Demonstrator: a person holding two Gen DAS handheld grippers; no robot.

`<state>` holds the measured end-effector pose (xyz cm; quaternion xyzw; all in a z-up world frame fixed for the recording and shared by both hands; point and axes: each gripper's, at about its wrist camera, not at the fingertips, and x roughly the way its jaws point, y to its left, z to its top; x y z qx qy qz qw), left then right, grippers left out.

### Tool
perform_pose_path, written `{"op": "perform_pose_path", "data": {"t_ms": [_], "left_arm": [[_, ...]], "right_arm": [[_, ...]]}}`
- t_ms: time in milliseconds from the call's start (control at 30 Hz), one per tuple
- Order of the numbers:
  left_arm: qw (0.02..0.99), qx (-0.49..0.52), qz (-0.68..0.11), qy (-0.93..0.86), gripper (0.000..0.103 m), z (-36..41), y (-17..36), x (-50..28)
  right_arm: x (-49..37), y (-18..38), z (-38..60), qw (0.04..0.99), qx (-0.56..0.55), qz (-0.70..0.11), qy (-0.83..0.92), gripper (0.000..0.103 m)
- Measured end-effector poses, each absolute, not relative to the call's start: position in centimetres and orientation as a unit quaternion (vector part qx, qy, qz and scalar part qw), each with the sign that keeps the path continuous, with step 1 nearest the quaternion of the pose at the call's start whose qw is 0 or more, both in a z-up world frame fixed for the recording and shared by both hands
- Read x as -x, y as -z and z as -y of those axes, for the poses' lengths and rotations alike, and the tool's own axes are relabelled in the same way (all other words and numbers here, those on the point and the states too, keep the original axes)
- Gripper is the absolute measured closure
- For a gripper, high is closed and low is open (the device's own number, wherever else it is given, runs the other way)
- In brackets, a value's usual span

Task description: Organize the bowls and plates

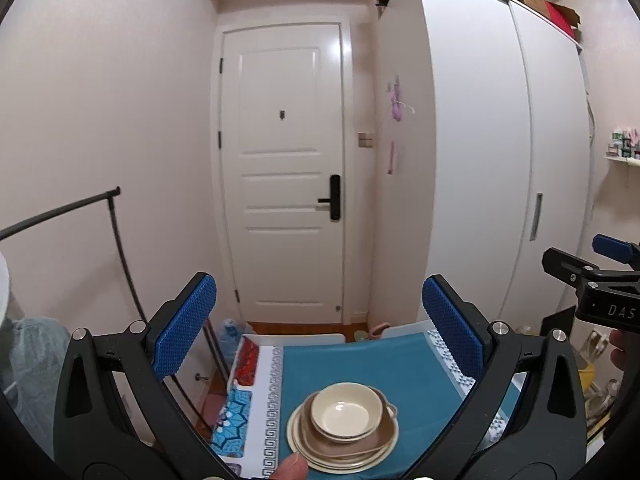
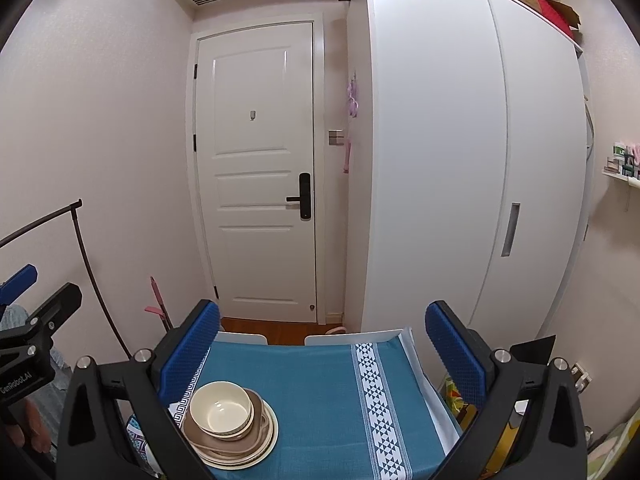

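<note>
Cream ceramic sits nearest me: a bowl (image 1: 345, 411) nested at the top of a stack, with a brown dish (image 1: 374, 438) under it and wide cream plates (image 1: 320, 460) at the base. I judge the pile is built largest-below so it stands steady, and the sorting looks close to done. The bowl is empty, and nothing but crockery lies in any piece that I can see. A fingertip (image 1: 290, 470) shows just beside the near rim of the bottom plate.

My left gripper (image 1: 320, 320) hangs above the stack with its blue pads spread wide, gripping nothing. My right gripper (image 2: 322, 346) is likewise wide apart and empty, raised over bare cloth to the right of the stack (image 2: 230, 426); I hold both clear so nothing gets knocked.

Beneath the stack lies the teal tablecloth (image 2: 320, 400), with a patterned band (image 2: 374, 392) running along it. Well beyond stand a white door (image 2: 256, 168) and a tall wardrobe (image 2: 440, 160).
</note>
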<state>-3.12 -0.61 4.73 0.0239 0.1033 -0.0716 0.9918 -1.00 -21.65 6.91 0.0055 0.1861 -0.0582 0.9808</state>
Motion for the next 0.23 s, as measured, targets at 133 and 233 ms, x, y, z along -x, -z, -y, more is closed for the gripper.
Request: {"op": "perform_pose_path", "data": {"t_ms": [133,233], "left_arm": [[0.994,-0.03,-0.093,0.058,0.0,0.38,-4.72,3.16],[0.993,-0.028,-0.096,0.06,0.0,0.2,-4.58,2.84]], "right_arm": [[0.55,-6.93,21.54,0.981,-0.004,-0.188,0.056,0.001],[-0.01,-6.76,21.46,0.98,-0.004,-0.193,0.055,0.001]]}}
